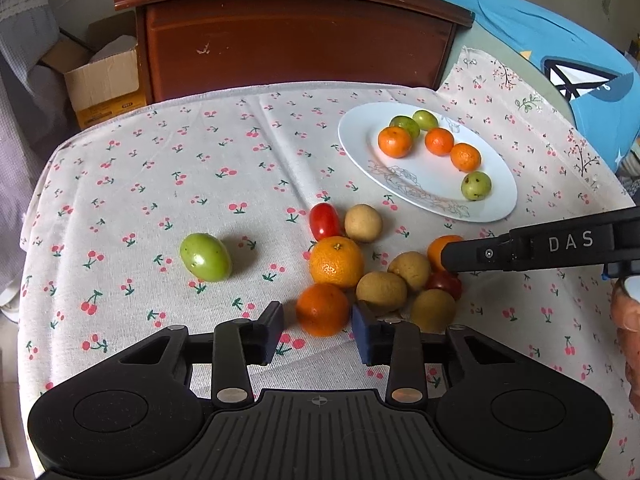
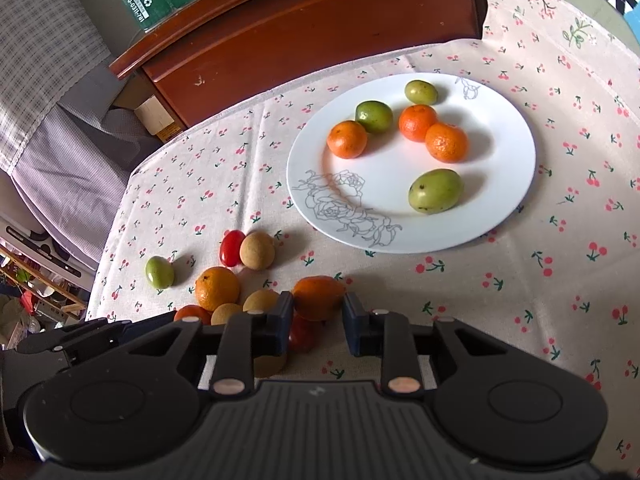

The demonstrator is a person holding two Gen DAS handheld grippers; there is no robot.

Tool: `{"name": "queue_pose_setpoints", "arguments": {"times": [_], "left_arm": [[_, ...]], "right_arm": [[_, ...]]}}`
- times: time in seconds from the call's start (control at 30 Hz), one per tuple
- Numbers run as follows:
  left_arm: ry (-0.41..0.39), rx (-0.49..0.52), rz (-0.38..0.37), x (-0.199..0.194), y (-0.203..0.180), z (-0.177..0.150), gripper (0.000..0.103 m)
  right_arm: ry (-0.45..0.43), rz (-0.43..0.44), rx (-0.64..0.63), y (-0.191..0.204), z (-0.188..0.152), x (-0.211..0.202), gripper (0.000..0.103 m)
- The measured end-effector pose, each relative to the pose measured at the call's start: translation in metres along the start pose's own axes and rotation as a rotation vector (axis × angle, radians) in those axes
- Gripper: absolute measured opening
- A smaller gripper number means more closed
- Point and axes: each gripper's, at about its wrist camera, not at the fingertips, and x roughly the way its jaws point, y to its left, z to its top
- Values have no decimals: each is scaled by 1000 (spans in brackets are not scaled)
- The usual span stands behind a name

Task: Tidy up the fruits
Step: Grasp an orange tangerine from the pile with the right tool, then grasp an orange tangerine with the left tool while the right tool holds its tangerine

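Loose fruit lies on the cherry-print cloth: a green fruit [image 1: 205,257], a red tomato [image 1: 324,221], brown round fruits [image 1: 381,291] and oranges [image 1: 337,262]. My left gripper [image 1: 319,322] straddles a small orange [image 1: 323,309]; the right pad touches it and a thin gap shows at the left pad. My right gripper [image 2: 318,312] is shut on another orange [image 2: 318,297] at the heap's right end; its finger [image 1: 472,256] reaches in from the right in the left wrist view. The white plate [image 2: 500,200] holds three oranges and three green fruits.
A brown wooden cabinet [image 1: 296,36] stands behind the table. A cardboard box [image 1: 104,80] sits left of it on the floor. Blue fabric [image 1: 560,48] lies at the back right. A hand [image 1: 628,320] shows at the right edge. The cloth drops off at the left.
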Motion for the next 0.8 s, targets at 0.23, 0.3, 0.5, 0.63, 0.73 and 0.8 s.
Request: {"name": "queue_pose_setpoints", "arguments": {"times": [0.23,0.3,0.5,0.63,0.73,0.8], "left_arm": [[-4,12,-1,0,-2,0,26],[-3,6,-1,0,-2,0,26],[-4,-5,12,-3,-2,1,26],[-14,-31,19,-6,1,3,26],[-29,-53,25,-9,3,5,26],[-43,-57,33,-11,4,8,26]], "right_arm": [[0,-2,-7,0,1,0,27],[-1,-3,-11,1,1,0,27],[-3,-6,-35,2,0,0,26],[-1,-1,-32,2,0,-1,26],[-3,4,-41,3,0,-3,26],[-8,7,-53,5,0,-4,26]]}}
